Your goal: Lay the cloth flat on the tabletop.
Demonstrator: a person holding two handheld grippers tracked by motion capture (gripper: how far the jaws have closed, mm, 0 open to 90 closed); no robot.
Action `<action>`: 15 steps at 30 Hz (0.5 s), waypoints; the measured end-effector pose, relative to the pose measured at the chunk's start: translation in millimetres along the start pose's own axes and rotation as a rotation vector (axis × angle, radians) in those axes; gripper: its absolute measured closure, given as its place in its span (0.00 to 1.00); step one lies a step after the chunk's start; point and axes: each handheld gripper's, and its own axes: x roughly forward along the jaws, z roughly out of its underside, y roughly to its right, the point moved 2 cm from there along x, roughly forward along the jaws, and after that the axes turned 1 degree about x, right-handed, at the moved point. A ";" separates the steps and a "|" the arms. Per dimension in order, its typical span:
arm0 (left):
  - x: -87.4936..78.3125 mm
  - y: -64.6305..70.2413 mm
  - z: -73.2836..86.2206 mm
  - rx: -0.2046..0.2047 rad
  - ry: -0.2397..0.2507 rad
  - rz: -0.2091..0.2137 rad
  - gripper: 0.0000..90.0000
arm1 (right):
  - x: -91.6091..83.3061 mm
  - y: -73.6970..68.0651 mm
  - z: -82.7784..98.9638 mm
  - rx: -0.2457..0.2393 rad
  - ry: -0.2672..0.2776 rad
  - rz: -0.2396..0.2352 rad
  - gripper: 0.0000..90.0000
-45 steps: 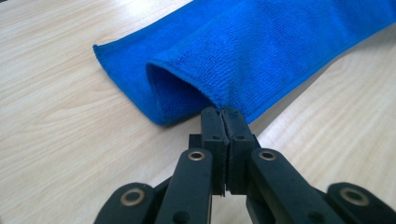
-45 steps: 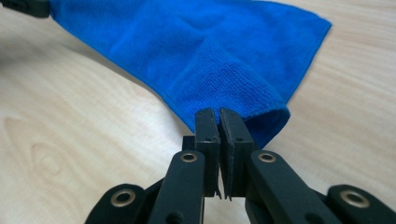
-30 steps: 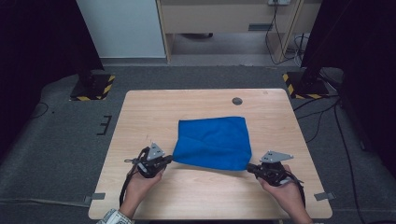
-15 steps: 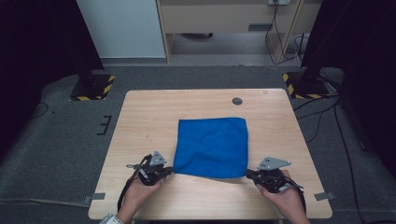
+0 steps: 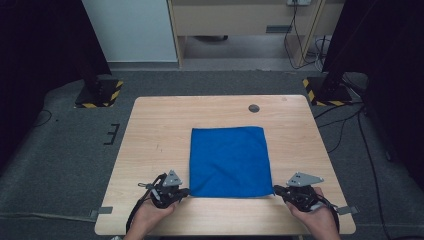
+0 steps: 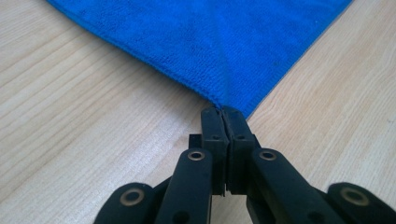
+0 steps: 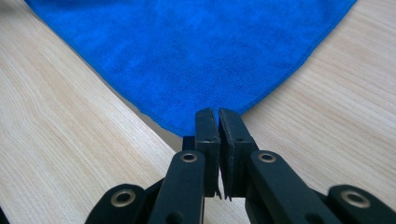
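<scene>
Cloth: flat on surface; left tongs and right tongs each pinch a near corner, probably to keep it taut.

No readable text, label, brand or number shows anywhere. The nearest thing to a sign is the yellow-and-black hazard striping on the stand bases on the floor beyond the worktop's far corners.

Blue cloth lying flat at worktop centre. Left gripper meeting its 7 o'clock corner, right gripper its 5 o'clock corner. Dark round disc sitting toward 1 o'clock.
</scene>
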 end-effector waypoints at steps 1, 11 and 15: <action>0.0 0.4 0.6 0.000 -0.003 -0.004 0.98 | 0.8 -0.8 0.2 -0.003 -0.004 0.004 0.97; -2.3 1.0 2.4 -0.011 0.012 -0.077 0.67 | 6.4 -1.5 -2.1 0.001 0.006 0.036 0.78; -8.1 -9.7 -0.7 -0.077 0.081 -0.120 0.36 | 9.1 0.2 -5.0 0.017 0.026 0.059 0.60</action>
